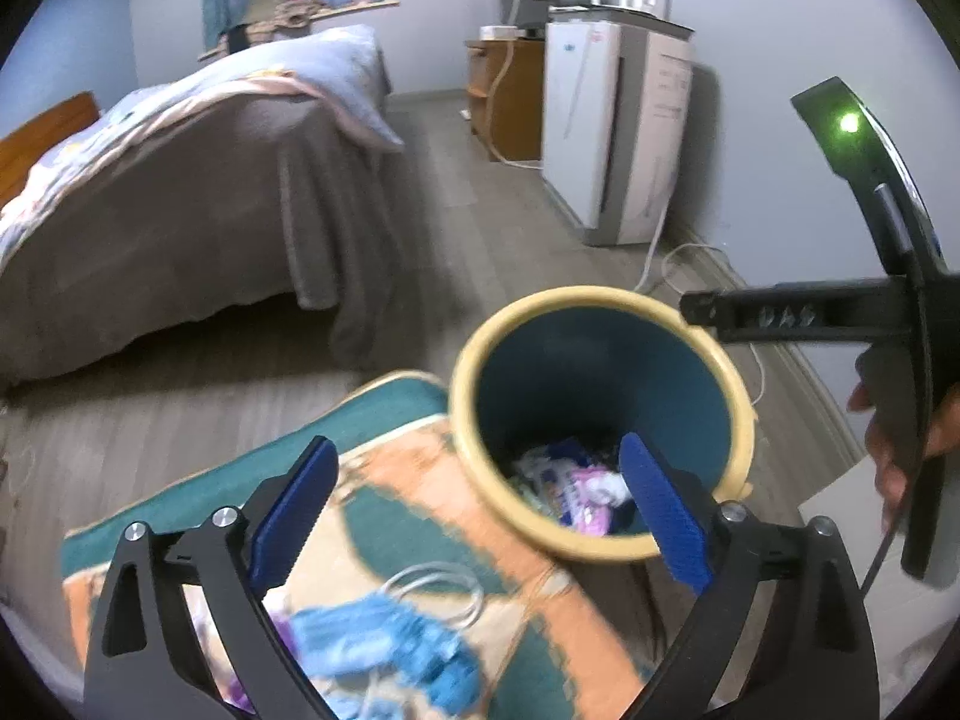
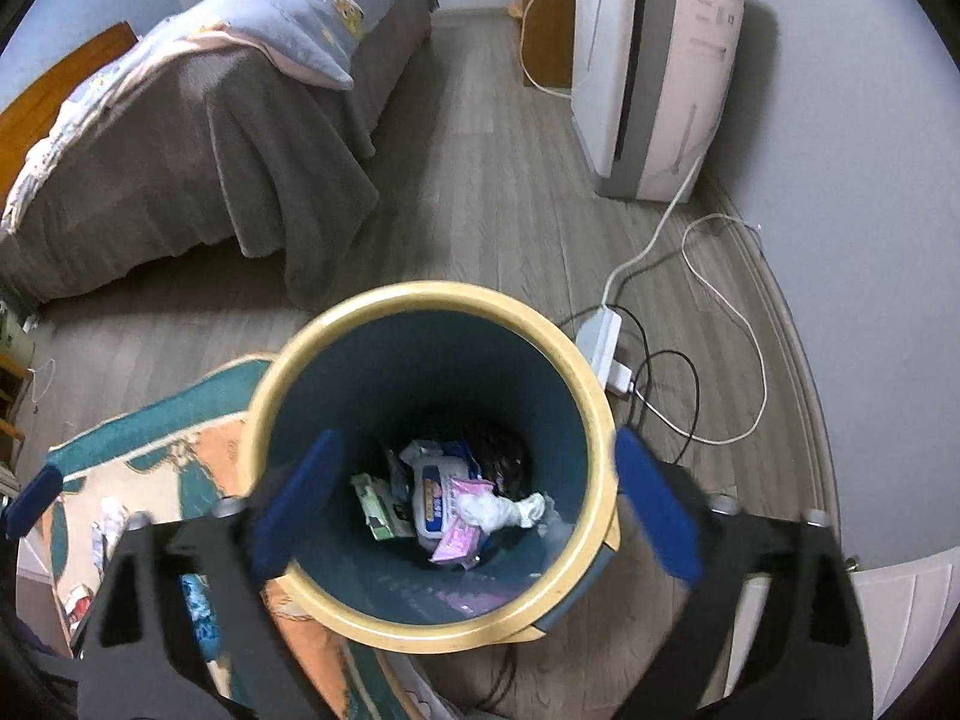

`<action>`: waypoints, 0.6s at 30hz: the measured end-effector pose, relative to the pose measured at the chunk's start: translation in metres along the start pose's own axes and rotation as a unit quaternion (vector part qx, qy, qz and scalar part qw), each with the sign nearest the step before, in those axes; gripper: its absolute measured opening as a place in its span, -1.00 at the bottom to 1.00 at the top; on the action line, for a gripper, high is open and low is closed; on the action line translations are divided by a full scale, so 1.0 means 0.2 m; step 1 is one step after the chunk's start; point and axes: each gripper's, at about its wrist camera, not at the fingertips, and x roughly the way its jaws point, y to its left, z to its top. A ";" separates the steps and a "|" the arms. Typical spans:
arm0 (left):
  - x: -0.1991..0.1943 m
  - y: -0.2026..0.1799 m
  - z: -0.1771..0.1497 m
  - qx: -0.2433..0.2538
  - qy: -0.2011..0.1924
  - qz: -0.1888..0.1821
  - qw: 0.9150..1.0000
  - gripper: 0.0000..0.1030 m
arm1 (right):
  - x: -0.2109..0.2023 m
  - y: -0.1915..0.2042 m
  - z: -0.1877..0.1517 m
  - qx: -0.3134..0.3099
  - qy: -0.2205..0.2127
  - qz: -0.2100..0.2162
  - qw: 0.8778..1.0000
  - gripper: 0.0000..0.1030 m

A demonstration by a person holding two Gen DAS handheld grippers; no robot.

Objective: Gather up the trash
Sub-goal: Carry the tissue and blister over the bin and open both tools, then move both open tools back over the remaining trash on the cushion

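A teal bin with a yellow rim (image 2: 591,384) stands on the floor; inside lie several wrappers and a crumpled white tissue (image 2: 510,510). My right gripper (image 2: 474,504) hangs open directly over the bin mouth, with nothing between its blue pads. In the left wrist view the same bin (image 1: 600,300) is ahead to the right, and my left gripper (image 1: 480,516) is open and empty at its near rim. Below it on the rug lies blue crumpled trash (image 1: 390,642) with a white cord (image 1: 432,588). A hand (image 1: 888,456) holds the right gripper's body at the right edge.
A patterned orange and teal rug (image 1: 420,504) lies left of the bin. A bed with a grey cover (image 1: 180,204) fills the left. A white appliance (image 2: 654,60) stands by the wall, and a power strip with cables (image 2: 606,348) lies right of the bin.
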 end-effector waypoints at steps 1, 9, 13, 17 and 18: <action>-0.03 0.03 -0.01 -0.001 0.000 0.004 1.000 0.84 | -0.01 0.01 0.00 -0.002 -0.004 0.002 1.000 0.89; -0.37 0.30 -0.17 -0.018 -0.003 0.070 0.997 0.87 | -0.12 0.19 -0.05 -0.040 -0.002 -0.001 0.999 0.89; -0.51 0.42 -0.30 -0.025 0.007 0.096 0.995 0.87 | -0.22 0.31 -0.11 -0.063 -0.010 0.019 0.998 0.89; -0.66 0.50 -0.44 -0.027 0.019 0.127 0.991 0.87 | -0.35 0.48 -0.21 -0.104 -0.030 0.023 0.994 0.89; -0.70 0.52 -0.47 -0.028 0.014 0.133 0.991 0.87 | -0.38 0.52 -0.23 -0.112 -0.035 0.022 0.993 0.89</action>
